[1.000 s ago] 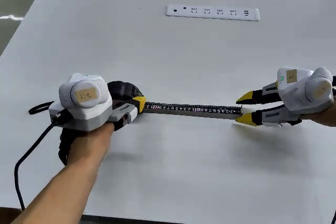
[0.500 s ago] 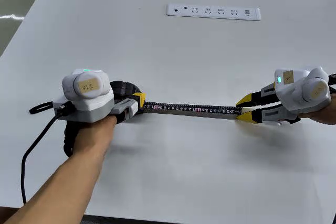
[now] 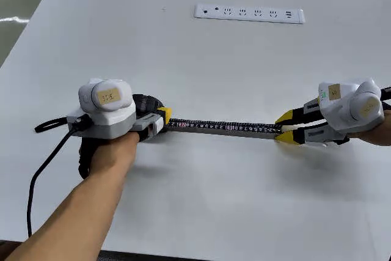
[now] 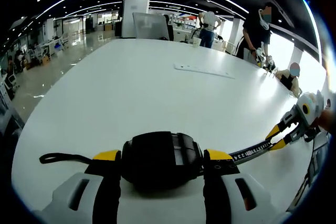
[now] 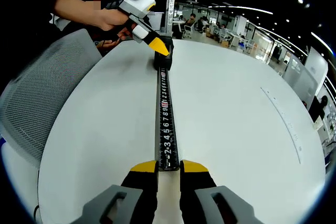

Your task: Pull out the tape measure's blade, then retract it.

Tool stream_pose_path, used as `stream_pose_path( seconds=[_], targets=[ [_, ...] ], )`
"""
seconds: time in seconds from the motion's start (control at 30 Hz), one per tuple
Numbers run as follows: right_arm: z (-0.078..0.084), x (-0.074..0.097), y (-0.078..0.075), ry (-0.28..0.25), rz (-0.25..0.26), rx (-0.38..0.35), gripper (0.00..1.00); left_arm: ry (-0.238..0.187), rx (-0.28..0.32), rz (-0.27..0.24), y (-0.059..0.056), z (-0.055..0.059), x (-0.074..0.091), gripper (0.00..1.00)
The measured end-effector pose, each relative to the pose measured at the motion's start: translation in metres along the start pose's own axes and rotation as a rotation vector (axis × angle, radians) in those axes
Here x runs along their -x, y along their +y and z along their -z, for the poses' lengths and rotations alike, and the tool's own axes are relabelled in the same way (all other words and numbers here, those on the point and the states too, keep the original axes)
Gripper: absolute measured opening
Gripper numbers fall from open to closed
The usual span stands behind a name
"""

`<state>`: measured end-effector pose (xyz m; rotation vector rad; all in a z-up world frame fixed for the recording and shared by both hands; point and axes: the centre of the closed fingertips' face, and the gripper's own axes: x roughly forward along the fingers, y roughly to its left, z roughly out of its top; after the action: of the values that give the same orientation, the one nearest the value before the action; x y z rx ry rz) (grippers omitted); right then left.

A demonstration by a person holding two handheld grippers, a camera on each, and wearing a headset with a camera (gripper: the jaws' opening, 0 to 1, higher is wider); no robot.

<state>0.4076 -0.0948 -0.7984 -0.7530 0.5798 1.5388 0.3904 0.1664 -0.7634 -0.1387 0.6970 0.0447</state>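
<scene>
The black tape measure case (image 4: 160,159) sits on the white table, clamped between the yellow-tipped jaws of my left gripper (image 4: 163,156). In the head view the case (image 3: 148,106) lies at the left under that gripper (image 3: 160,118). Its dark blade (image 3: 223,127) with printed numbers runs flat across the table to the right. My right gripper (image 3: 285,128) is shut on the blade's end. In the right gripper view the blade (image 5: 166,124) stretches from my jaws (image 5: 169,166) away to the case (image 5: 164,56).
A white power strip (image 3: 248,13) lies at the far middle of the table (image 3: 201,200). A black cable (image 3: 36,175) trails from the left gripper off the near edge. A grey mesh chair (image 5: 42,93) stands by the table. People stand at the far side (image 4: 260,24).
The left gripper with the case has drifted slightly right and down. The right gripper's jaws have come closer together on the blade's end. The drawn-out length looks about the same.
</scene>
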Motion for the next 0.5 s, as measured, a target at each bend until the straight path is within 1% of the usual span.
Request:
stream_pose_path(
  seconds=[0.07,0.13,0.23,0.5],
  targets=[
    [0.0000,0.0004,0.0003,-0.001,-0.002,-0.005,0.13,0.003,-0.007,-0.002,0.0000,0.0004,-0.0006,0.59],
    [0.0000,0.0009,0.0005,-0.001,0.000,-0.004,0.13,0.017,-0.019,-0.008,-0.0006,0.0015,-0.0016,0.60],
    [0.0000,0.0008,0.0002,-0.003,0.003,-0.012,0.13,0.027,-0.032,-0.016,-0.0008,0.0032,-0.0027,0.60],
    [0.0004,0.0014,0.0008,-0.008,0.005,-0.017,0.12,0.034,-0.037,-0.025,-0.0004,0.0037,-0.0022,0.60]
  ],
)
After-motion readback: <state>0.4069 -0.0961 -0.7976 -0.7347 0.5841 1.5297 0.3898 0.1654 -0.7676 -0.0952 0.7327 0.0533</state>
